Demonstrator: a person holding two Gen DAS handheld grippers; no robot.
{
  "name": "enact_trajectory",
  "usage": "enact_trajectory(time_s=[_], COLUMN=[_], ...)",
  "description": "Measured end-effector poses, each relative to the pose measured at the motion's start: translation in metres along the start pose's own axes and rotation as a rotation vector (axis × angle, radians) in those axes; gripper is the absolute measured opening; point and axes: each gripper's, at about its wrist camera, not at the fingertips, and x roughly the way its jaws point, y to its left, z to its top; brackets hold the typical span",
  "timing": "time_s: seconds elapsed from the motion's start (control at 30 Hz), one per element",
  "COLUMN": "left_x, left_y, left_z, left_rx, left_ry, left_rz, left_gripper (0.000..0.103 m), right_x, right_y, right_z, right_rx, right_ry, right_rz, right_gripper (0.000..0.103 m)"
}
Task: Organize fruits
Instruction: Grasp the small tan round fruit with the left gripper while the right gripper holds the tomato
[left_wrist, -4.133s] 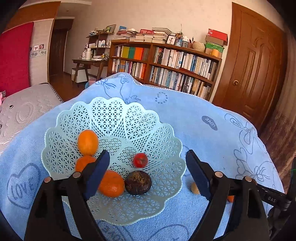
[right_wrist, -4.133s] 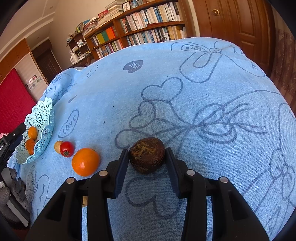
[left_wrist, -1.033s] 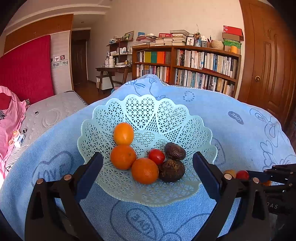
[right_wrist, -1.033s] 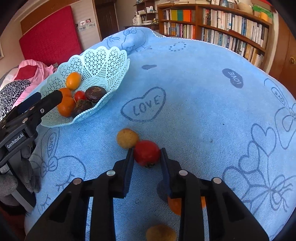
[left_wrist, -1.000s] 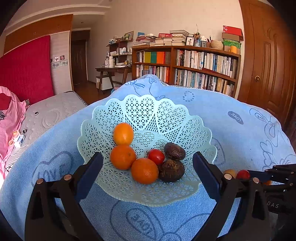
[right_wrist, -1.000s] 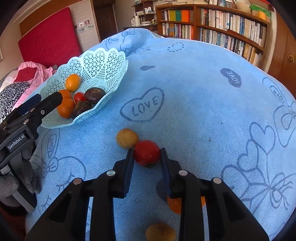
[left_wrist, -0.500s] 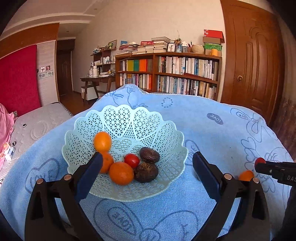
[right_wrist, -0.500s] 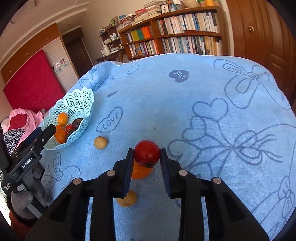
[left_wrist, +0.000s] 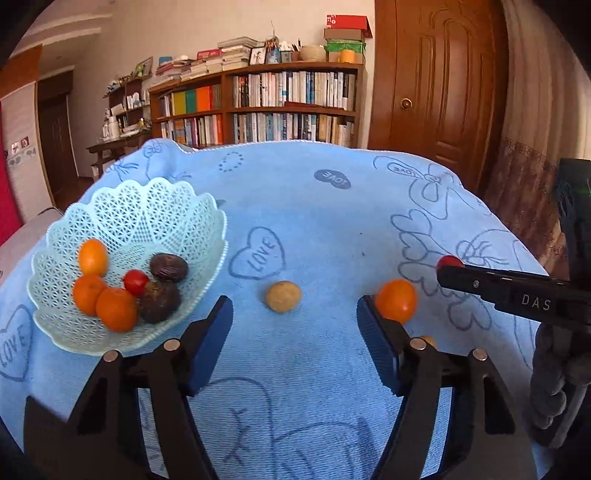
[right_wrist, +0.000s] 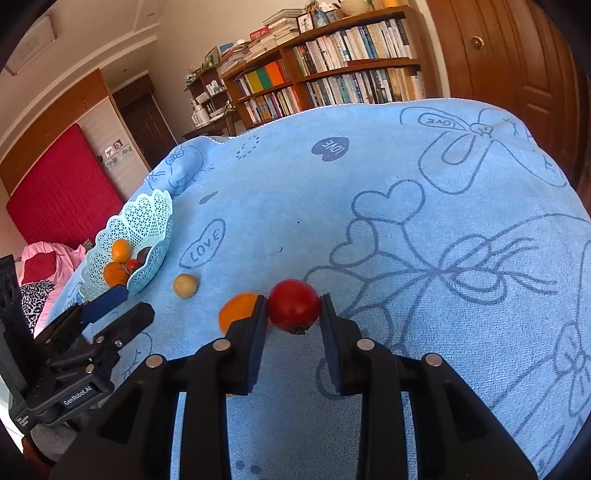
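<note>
The right gripper (right_wrist: 293, 312) clamps a red tomato (right_wrist: 294, 309) between its two fingers, lifted above the blue cloth (right_wrist: 424, 236). Just left of its left finger lies an orange (right_wrist: 238, 310), and farther left a small tan fruit (right_wrist: 185, 285). The left gripper (left_wrist: 295, 321) is spread wide with nothing between its fingers (the tan fruit sits ahead of the gap). Beyond its left finger stands the pale green lattice basket (left_wrist: 122, 218), holding three oranges (left_wrist: 116, 309), a small tomato and two dark brown fruits (left_wrist: 159, 301).
</note>
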Motion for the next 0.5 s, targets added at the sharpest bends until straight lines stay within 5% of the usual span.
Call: enact_trajectory(time_s=[0.17, 0.5], left_x=[0.03, 0.07], left_y=[-0.002, 0.011], left_z=[0.001, 0.009], left_rx=[-0.014, -0.091], left_ry=[0.097, 0.213], left_rz=[-0.029, -0.025], left_gripper=[0.049, 0.036], right_x=[-0.002, -0.003], right_y=[-0.001, -0.001], right_z=[0.0, -0.001], right_rx=[0.011, 0.017], right_ry=[-0.004, -0.012], right_rz=[0.011, 0.014], right_gripper=[0.029, 0.029])
